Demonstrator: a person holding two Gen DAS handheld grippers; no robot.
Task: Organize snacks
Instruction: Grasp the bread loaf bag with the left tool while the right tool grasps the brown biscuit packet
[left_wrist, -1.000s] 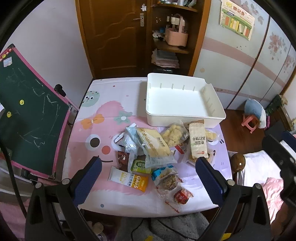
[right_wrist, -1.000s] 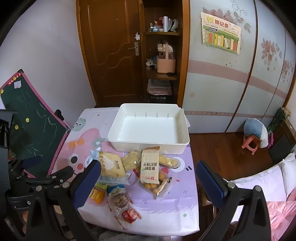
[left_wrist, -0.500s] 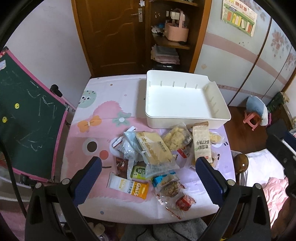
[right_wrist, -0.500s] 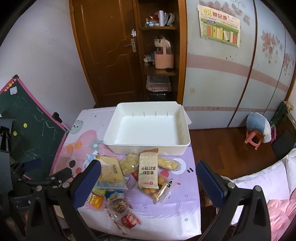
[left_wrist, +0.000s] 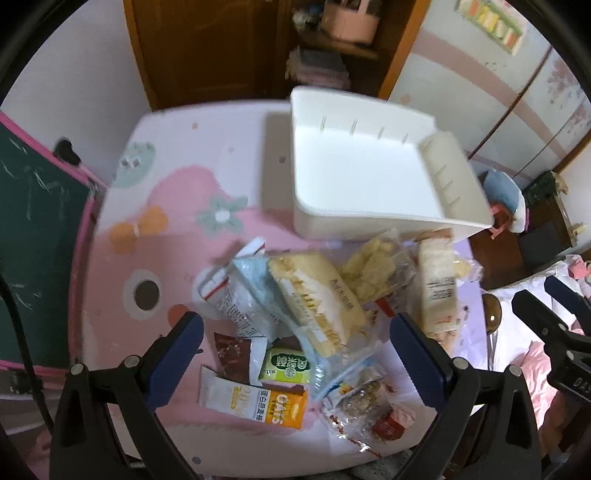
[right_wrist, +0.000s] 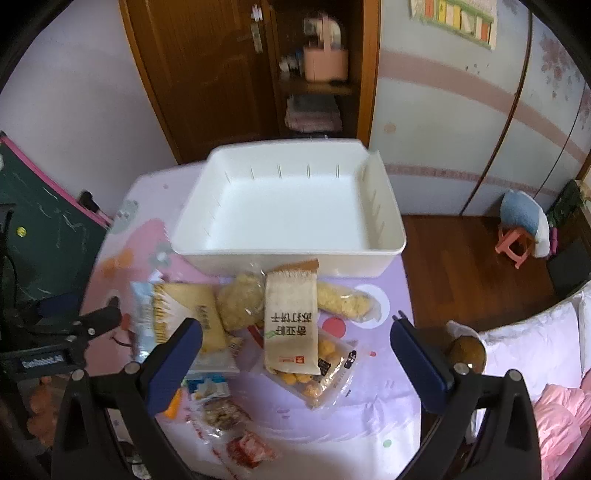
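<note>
Both grippers hang above the near edge of the table (left_wrist: 155, 229), each w/ its jaws spread wide and nothing between them. The left gripper (left_wrist: 295, 339) sits over the left part of the snack pile; the right gripper (right_wrist: 295, 343) is over the right part, approx. above the tall beige cracker pack (right_wrist: 291, 325).

The white bin (right_wrist: 291, 254) stands at the far side of the table, nothing in it, and the snacks lie in a heap just in front of its near wall. In the left view: a yellow biscuit bag (left_wrist: 317, 295) lies slanted across the middle, overlapping a pale blue-and-white packet (left_wrist: 236, 295) to its left. A clear bag of puffed bits (left_wrist: 373, 266) sits between the biscuit bag and the cracker pack (left_wrist: 439, 284), close to the bin wall. Nearer the front edge are a brown packet (left_wrist: 236, 354), a small green carton (left_wrist: 284, 365) touching it, and a white-and-orange oat bar (left_wrist: 255, 400) lying flat below both. To the right of the bar is a clear pouch of nuts (left_wrist: 358, 398) and a little red sweet (left_wrist: 391, 421) beside it (both a bit blurred).

In the right view the cracker pack lies on top of a clear bag of yellow balls (right_wrist: 317, 376), and a long yellow roll (right_wrist: 343, 301) rests to its right, near the bin. The tablecloth is pink w/ cartoon prints. A green chalkboard (left_wrist: 33, 229) leans at the table's left side.
</note>
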